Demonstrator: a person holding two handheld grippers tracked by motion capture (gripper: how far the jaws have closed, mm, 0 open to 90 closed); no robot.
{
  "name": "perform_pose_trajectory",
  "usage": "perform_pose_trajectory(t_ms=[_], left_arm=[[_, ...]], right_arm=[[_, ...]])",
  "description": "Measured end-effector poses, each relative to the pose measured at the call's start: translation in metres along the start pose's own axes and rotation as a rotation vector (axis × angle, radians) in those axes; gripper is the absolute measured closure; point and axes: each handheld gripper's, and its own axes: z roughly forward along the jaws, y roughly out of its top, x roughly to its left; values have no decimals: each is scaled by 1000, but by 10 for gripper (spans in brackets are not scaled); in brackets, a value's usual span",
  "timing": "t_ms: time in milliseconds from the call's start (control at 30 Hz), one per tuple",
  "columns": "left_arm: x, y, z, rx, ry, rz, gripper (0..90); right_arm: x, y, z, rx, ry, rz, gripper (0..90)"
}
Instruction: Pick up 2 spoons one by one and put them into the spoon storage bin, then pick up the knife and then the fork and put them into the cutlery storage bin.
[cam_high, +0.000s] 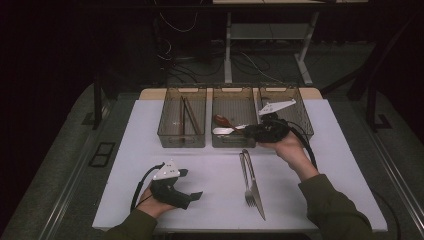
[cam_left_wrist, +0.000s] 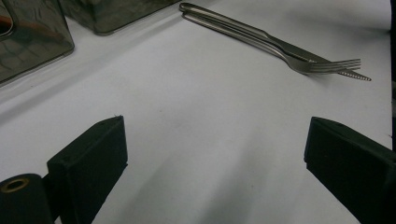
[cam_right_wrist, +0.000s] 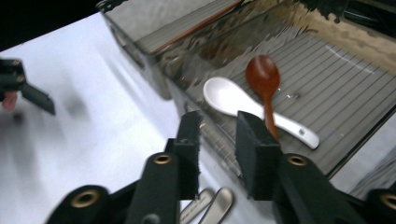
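A steel fork (cam_high: 245, 176) and knife (cam_high: 256, 190) lie side by side on the white table (cam_high: 210, 170), also shown in the left gripper view as fork (cam_left_wrist: 336, 65) and knife (cam_left_wrist: 289, 46). My right gripper (cam_high: 246, 131) hovers at the front wall of the middle bin (cam_high: 233, 90). Its jaws (cam_right_wrist: 218, 116) stand a narrow gap apart with nothing between them. In that bin lie a white spoon (cam_right_wrist: 224, 95) and a red-brown spoon (cam_right_wrist: 262, 74). My left gripper (cam_high: 192, 184) rests near the table's front left, its jaws (cam_left_wrist: 215, 130) wide open over bare table.
Three clear bins stand in a row at the back of the table. The left bin (cam_high: 182, 92) holds brown chopsticks (cam_high: 189, 117), and the right bin (cam_high: 300, 117) sits behind my right hand. Cables and table legs lie on the floor beyond.
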Motion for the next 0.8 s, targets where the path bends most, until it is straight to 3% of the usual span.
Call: perform_pose_trajectory(t_ms=[233, 800], left_arm=[[1, 0, -1, -1, 2, -3, 53], [0, 0, -2, -2, 10, -2, 54]], right_arm=[[9, -22, -4, 0, 29, -7, 894], [35, -71, 3, 167, 81, -62, 895]])
